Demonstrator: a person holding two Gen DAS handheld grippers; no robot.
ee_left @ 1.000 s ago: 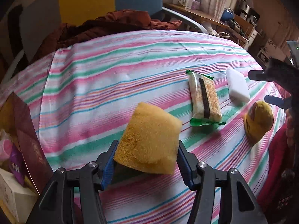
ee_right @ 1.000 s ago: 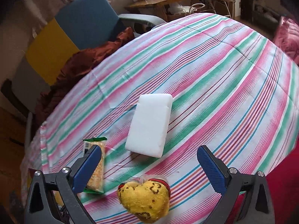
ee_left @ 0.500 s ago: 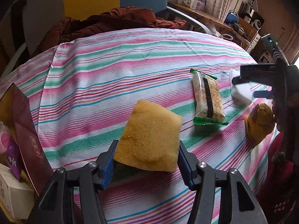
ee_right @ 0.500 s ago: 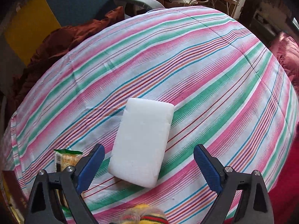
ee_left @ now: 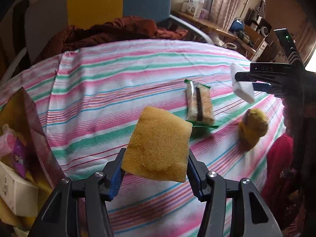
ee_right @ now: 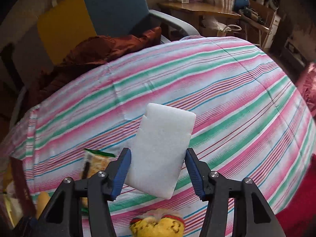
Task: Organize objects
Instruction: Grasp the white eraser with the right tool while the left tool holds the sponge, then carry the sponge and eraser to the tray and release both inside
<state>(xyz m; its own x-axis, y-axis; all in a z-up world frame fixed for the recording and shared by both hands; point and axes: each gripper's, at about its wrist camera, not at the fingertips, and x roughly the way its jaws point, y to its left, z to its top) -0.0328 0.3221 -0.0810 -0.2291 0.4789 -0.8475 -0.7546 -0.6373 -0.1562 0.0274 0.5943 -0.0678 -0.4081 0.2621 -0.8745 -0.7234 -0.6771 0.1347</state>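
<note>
We have the yellow sponge [ee_left: 158,146] clamped between the pads of the left claw [ee_left: 156,169], lifted clear of the striped surface [ee_left: 98,98]; its jaws are closing a touch further, squeezing the soft foam at its near edge. The right claw [ee_right: 157,169] is closing on the white foam block [ee_right: 164,146], which sits between its blue pads and, in the left wrist view, looks raised off the cloth [ee_left: 242,85]. The left pad touches the block's side; we cannot be sure the right pad bears fully yet.

Left on the surface are the wrapped wafer snack [ee_left: 199,106], just ahead and to the right of the left claw, and the yellow plush toy [ee_left: 252,126] further right, directly below the right claw. To the left claw's left stands an open box [ee_left: 37,130] already holding small items, which we judge to be the likely destination.

To do this step well, we should let the right claw finish closing before moving far, since the block is gripped only at its lower end and could pivot. Both pieces are soft, so firm but not crushing pressure suits them. We would carry the sponge leftward first, keeping it above the box flap, and hold the right claw back so the two do not crowd each other.
</note>
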